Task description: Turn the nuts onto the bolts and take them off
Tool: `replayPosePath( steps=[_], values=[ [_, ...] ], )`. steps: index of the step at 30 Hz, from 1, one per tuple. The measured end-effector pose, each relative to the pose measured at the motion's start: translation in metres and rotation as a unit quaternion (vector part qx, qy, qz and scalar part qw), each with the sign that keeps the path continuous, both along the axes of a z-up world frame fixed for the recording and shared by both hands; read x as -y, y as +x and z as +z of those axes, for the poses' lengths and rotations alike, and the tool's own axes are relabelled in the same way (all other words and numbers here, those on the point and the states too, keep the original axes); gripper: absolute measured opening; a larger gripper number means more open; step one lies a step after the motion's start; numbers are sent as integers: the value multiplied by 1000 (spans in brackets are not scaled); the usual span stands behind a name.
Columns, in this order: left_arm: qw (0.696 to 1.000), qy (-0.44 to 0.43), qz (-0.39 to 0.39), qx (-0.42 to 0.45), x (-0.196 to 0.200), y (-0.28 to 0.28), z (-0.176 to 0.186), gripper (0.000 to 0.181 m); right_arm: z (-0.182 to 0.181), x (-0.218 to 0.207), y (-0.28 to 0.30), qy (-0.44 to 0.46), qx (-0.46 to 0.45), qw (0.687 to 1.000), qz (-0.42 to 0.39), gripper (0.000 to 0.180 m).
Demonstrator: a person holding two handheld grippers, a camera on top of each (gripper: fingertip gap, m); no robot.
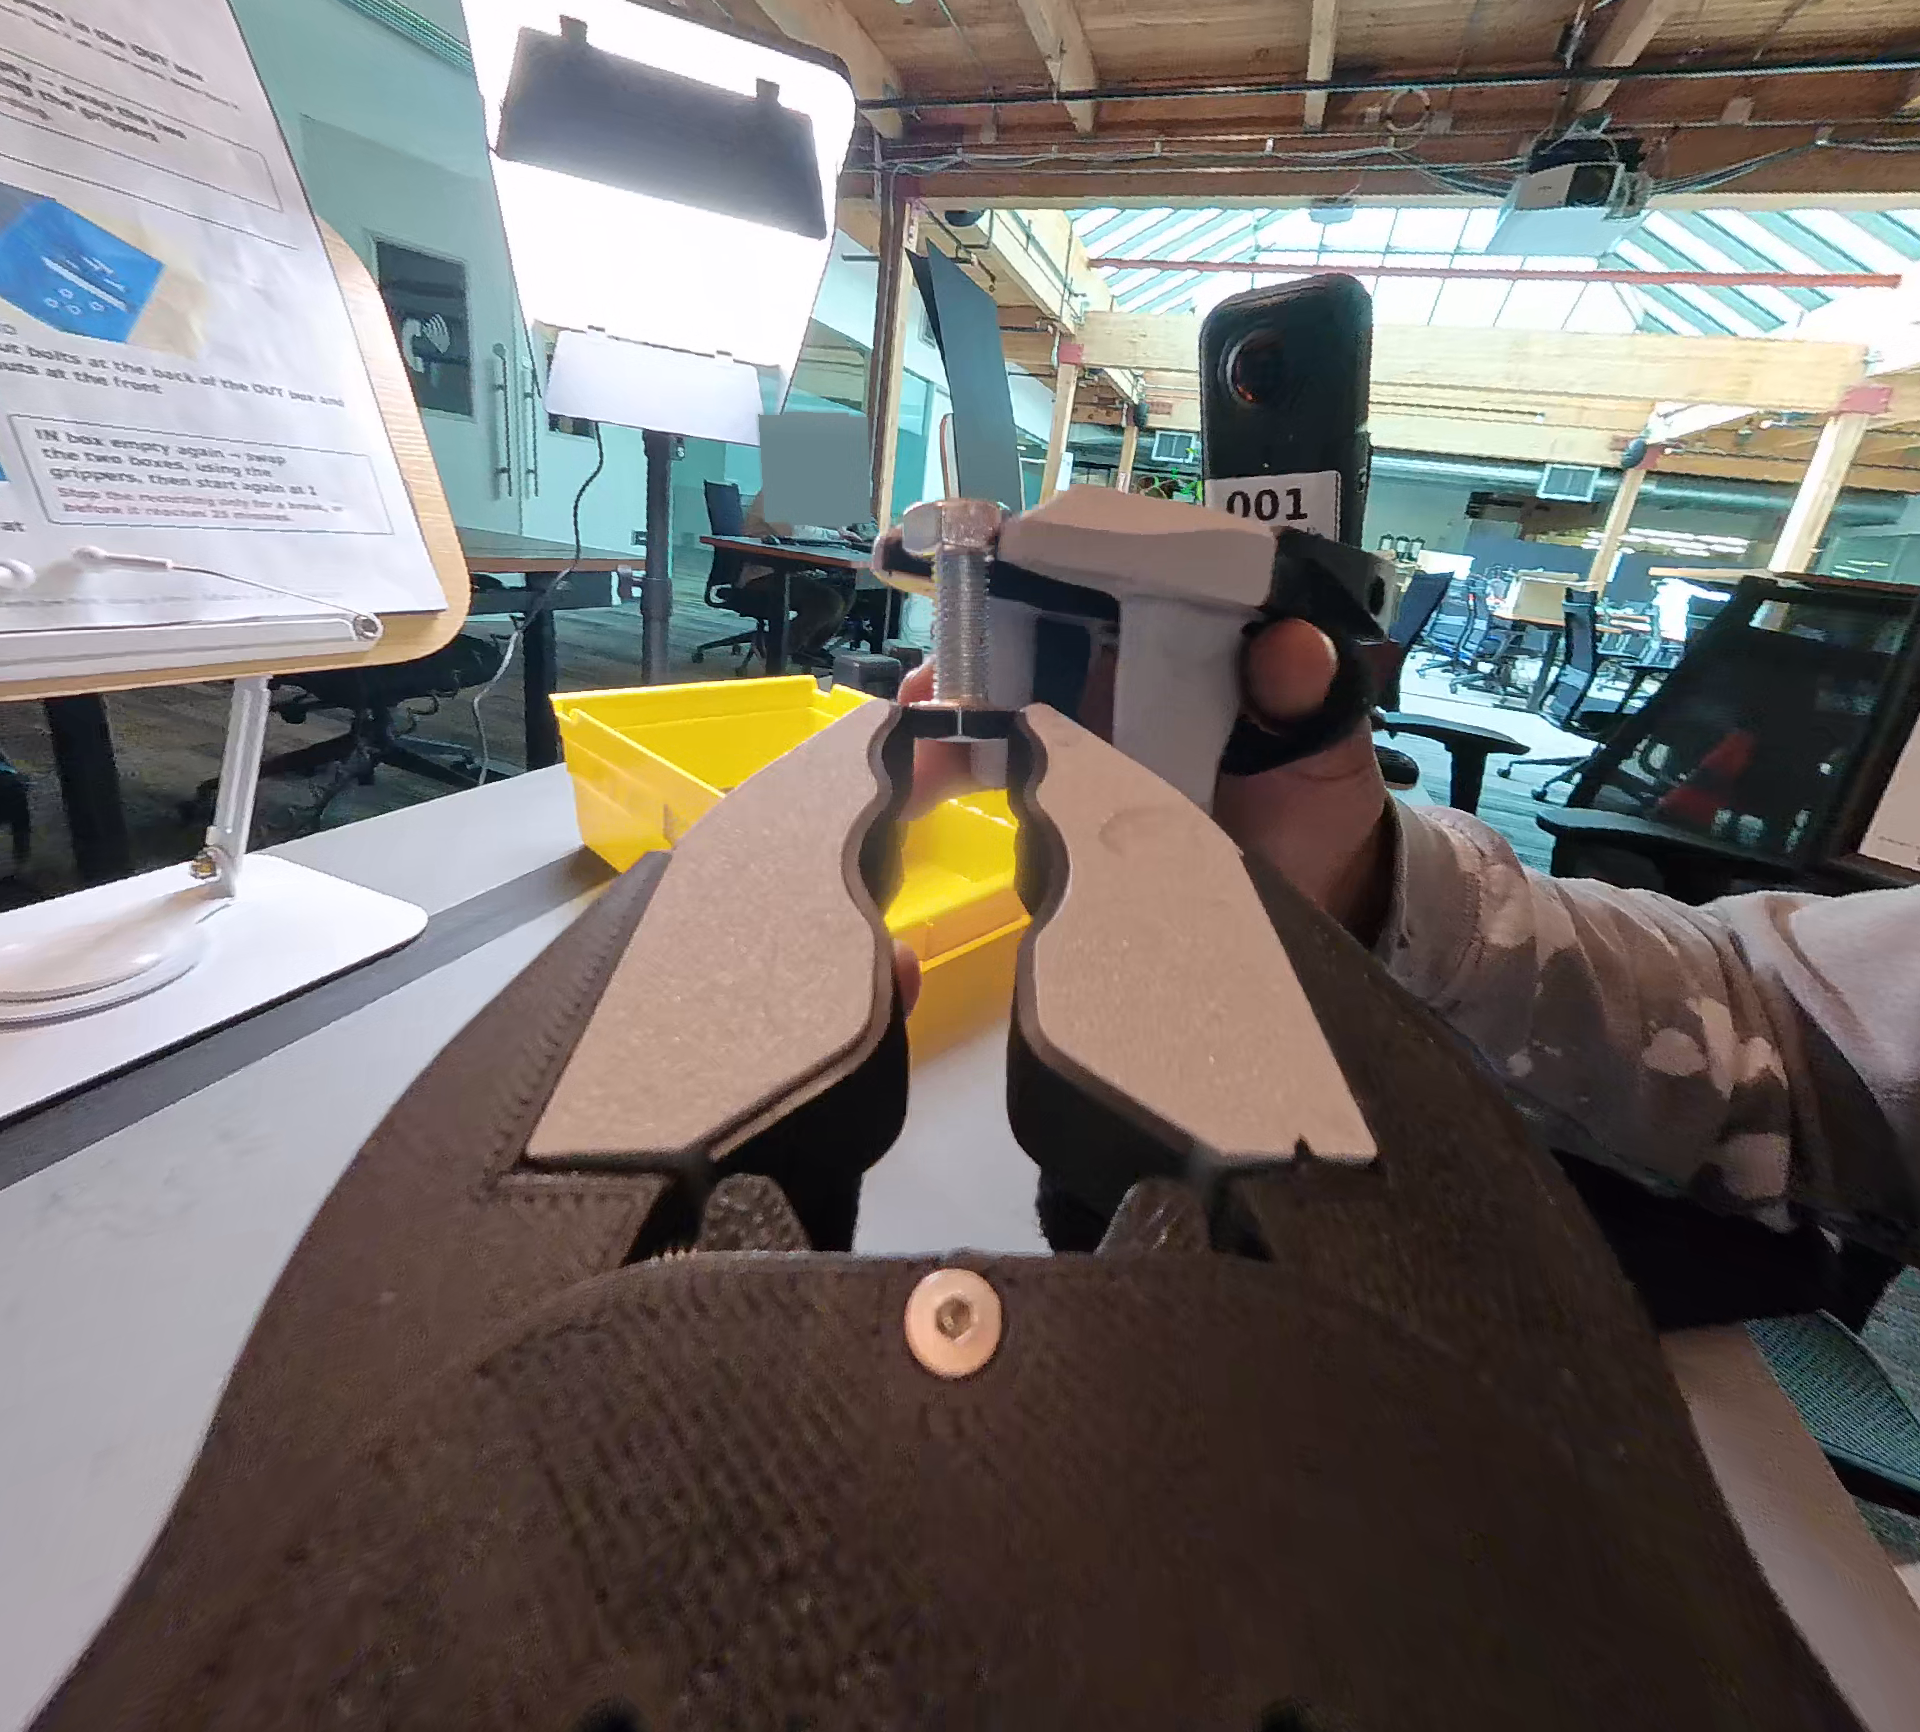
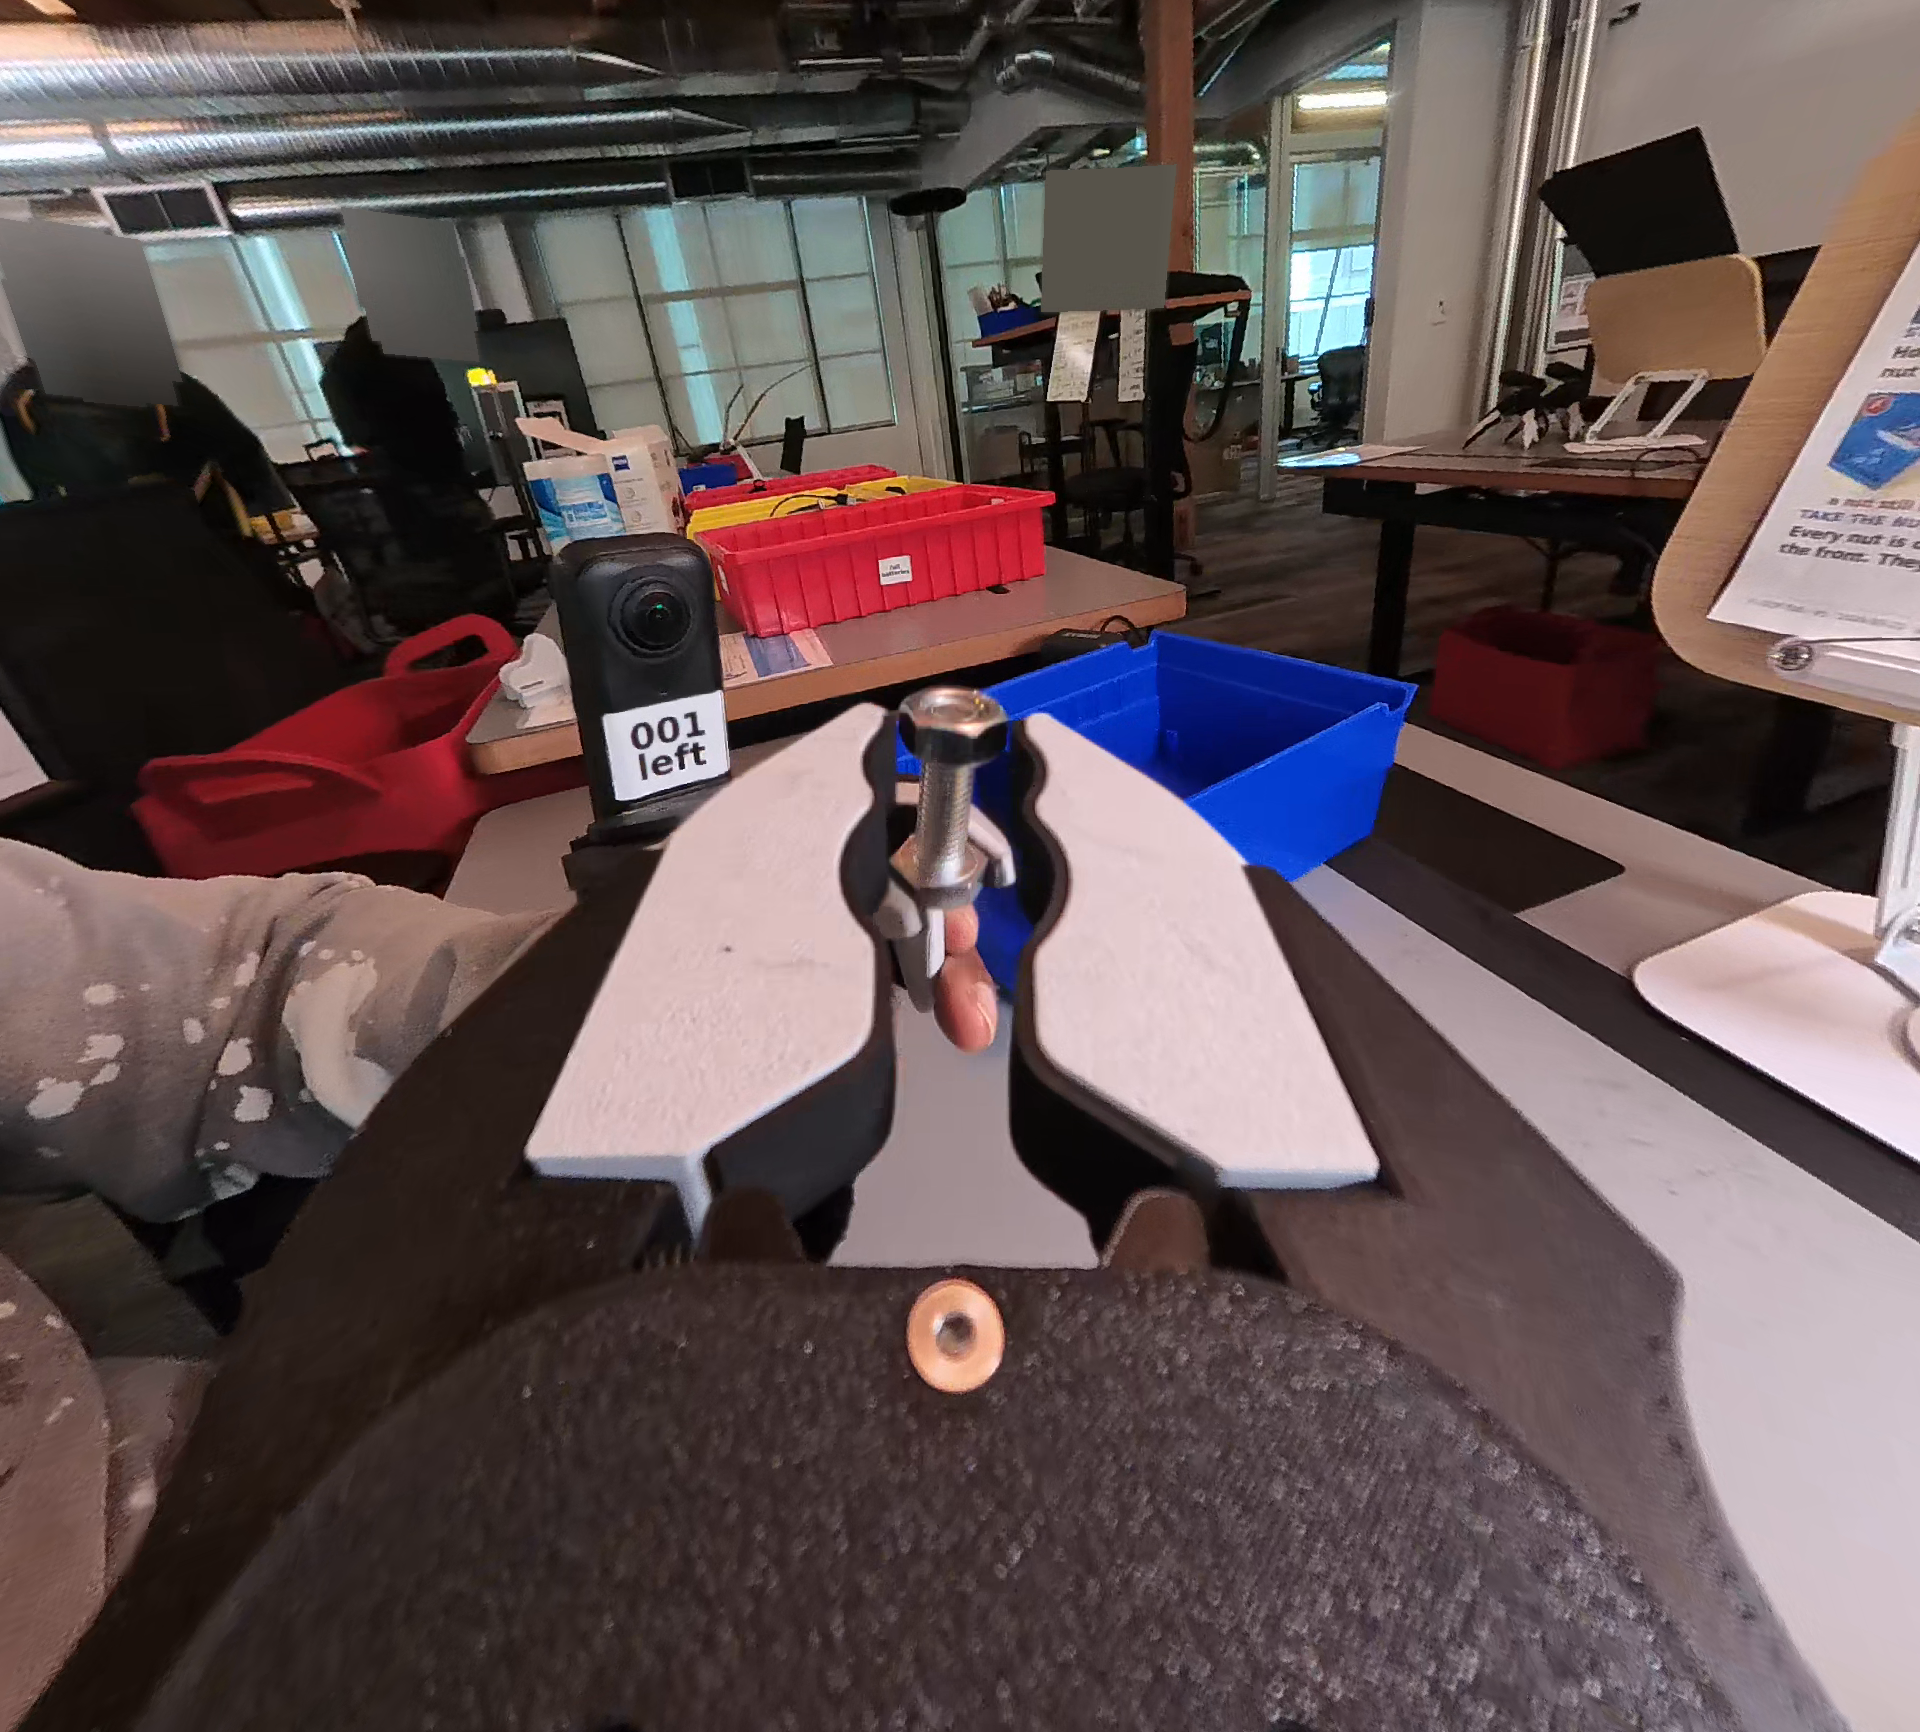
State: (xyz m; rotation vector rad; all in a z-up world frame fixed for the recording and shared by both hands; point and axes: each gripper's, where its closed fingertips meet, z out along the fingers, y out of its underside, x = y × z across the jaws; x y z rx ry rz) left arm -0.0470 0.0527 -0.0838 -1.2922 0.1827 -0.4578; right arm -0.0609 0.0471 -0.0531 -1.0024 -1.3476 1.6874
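- Black textured housing fills the bottom of the left wrist view, and from it the left gripper (image 1: 957,724) reaches up to mid-frame, its grey fingers (image 1: 748,934) drawn nearly together and pinched on a nut (image 1: 953,714) at their tips.
- Straight above that nut the bolt (image 1: 954,612) stands upright, long axis vertical in the frame, hex head on top. The right gripper (image 1: 940,544) comes in from the right of the frame and clamps the head.
- Behind and below the fingertips sits a yellow bin (image 1: 665,747) on the pale table (image 1: 208,1267); a document stand (image 1: 208,913) occupies the left side. Open air surrounds the bolt, so I judge turning room to be ample.
- Moving to the right wrist view: the same dark housing is nearest, with the right gripper (image 2: 953,732) narrowed onto the bolt head at its tips.
- Here the bolt (image 2: 948,809) runs from the tips back toward the camera between the fingers (image 2: 1153,965), ending in the nut (image 2: 940,874), which the left gripper (image 2: 930,903) holds.
- A blue bin (image 2: 1247,747) lies just right of the tips, with a camera block (image 2: 644,674) on the left.
- The nut sits at the thread's far end from the head; whether it is going on or coming off, the next move is rotation about the bolt's axis.
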Motion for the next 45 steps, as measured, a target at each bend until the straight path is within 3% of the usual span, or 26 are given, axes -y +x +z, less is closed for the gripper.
replayPosePath(
  steps=[15, 22, 23, 26, 29, 34, 37, 39, 40, 45],
  values=[
    [998, -40, -53, -3, -6, 12, -15, 19, -13, 0, 7, 50, 16, 998, 45, 19],
    [999, -4, -44, -23, 2, 13, -5, 18, -4, 1, 15, 33, -3, 997, 75, 22],
    [999, 5, -40, -19, 4, 11, -2, 18, -2, -4, 15, 31, -9, 997, 66, 26],
    [999, 21, -30, -19, 7, 6, 5, 18, 6, -38, 11, -4, -30, 999, -21, 6],
    [999, 17, -23, -14, 5, 3, 4, 18, 7, -38, 12, -29, -21, 999, -2, 15],
    [1000, 7, -18, -15, 2, 3, -2, 18, 6, -5, 12, 2, -12, 999, 39, 31],
    [1000, 12, -18, -19, 4, 5, 0, 18, 4, -8, 9, 16, -7, 1000, 21, 33],
    [999, 23, -26, -15, 7, 5, 5, 18, 6, -28, 7, -3, -7, 1000, -23, 13],
    [999, 24, -23, -20, 7, 6, 6, 18, 7, -37, 8, -10, -12, 999, -39, 11],
    [1000, 17, -18, -19, 5, 5, 3, 18, 11, -18, 12, 0, -18, 1000, 1, 25]
  ],
)
